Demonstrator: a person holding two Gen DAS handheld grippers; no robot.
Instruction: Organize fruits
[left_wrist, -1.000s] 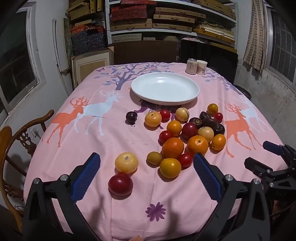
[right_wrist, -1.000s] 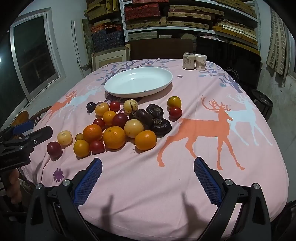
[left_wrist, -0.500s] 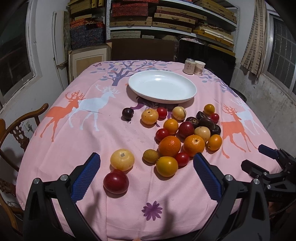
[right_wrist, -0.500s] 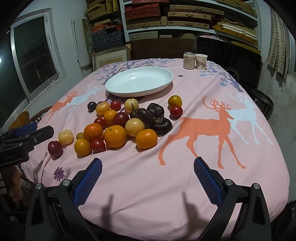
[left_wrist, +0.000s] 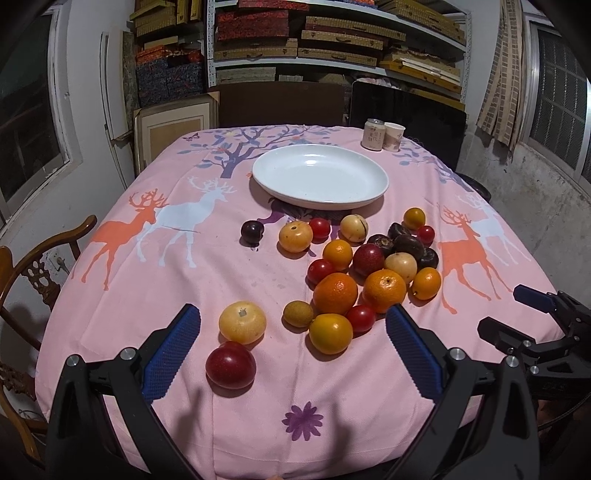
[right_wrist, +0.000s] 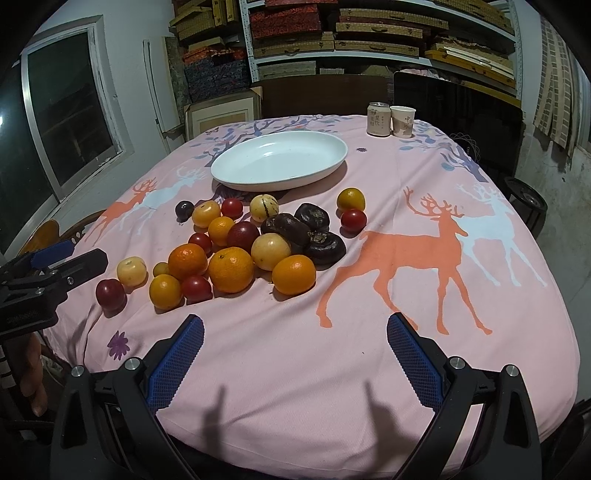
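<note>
From my left camera, far left: a wooden chair (left_wrist: 22, 280) beside the bench (left_wrist: 122, 295), which is covered in a pink cloth printed with deer. My left gripper (left_wrist: 291, 339) hangs over the near edge, fingers (left_wrist: 171, 350) spread wide and holding nothing. Between them lie a dark red plum (left_wrist: 230, 364) and, touching it on the far side, a pale yellow fruit (left_wrist: 242, 322).

Further right comes the main fruit cluster (left_wrist: 369, 269): oranges, small red tomatoes, yellow fruits and dark brown ones, packed together and touching. One dark plum (left_wrist: 252, 232) sits alone at the cluster's far left. None of the fruit is on the plate.

The white plate (left_wrist: 320, 177) stands behind the cluster, near the bench centre, bare inside. At the far right corner a can (left_wrist: 373, 134) and a paper cup (left_wrist: 394, 136) stand upright, side by side.

From my right camera: the right gripper (right_wrist: 295, 350) hovers above bare cloth, right of the fruit, over the orange deer print (right_wrist: 402, 254). Its fingers (right_wrist: 413, 360) are spread apart too, empty. At that view's left edge I see the left gripper from the side and part of a hand (right_wrist: 31, 373) below it.
</note>
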